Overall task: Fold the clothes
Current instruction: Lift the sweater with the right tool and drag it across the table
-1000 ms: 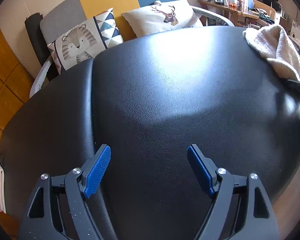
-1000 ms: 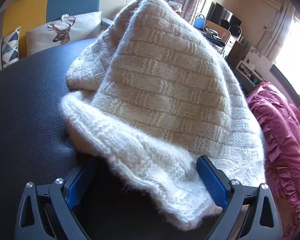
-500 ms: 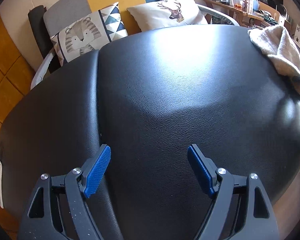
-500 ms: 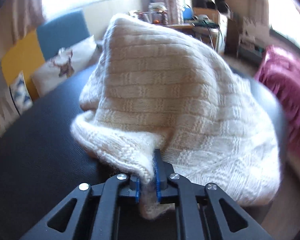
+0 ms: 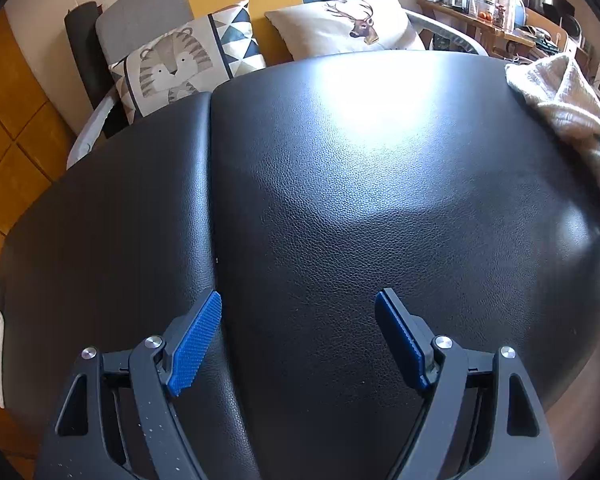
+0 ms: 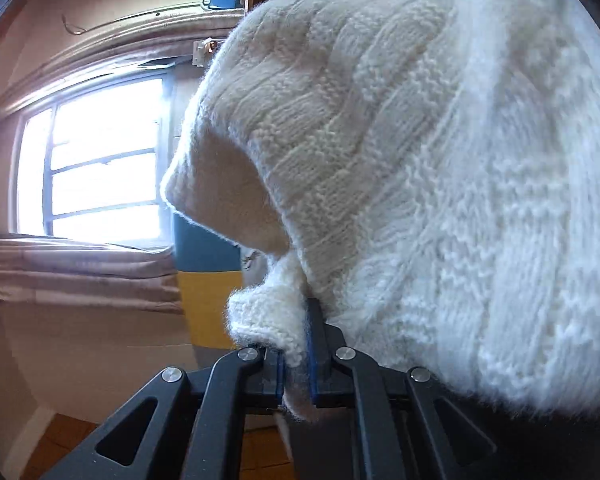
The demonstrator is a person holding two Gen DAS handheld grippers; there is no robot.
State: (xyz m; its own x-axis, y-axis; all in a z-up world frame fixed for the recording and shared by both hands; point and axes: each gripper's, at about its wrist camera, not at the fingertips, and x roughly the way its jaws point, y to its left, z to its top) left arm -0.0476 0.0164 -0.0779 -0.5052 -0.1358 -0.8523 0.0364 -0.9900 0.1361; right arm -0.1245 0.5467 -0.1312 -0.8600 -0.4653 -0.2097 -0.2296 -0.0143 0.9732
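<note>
Cream ribbed-knit sweater (image 6: 440,168), black leather surface (image 5: 340,200)

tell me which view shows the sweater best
The right wrist view: the cream knit sweater fills the frame, its edge pinched in the shut right gripper. The left wrist view catches only a small bunched part at the far right of the black table.

Left wrist view: from above, looking steeply down past wide-set blue pads (image 5: 198,344) over the black leather surface (image 5: 380,200) towards cushions and a patchwork sofa back. Right wrist view: rolled sideways, nearly level, pressed close against the cream knit sweater (image 6: 440,200), window behind. Shared: that sweater (image 5: 560,96), far right in the left view.
</note>
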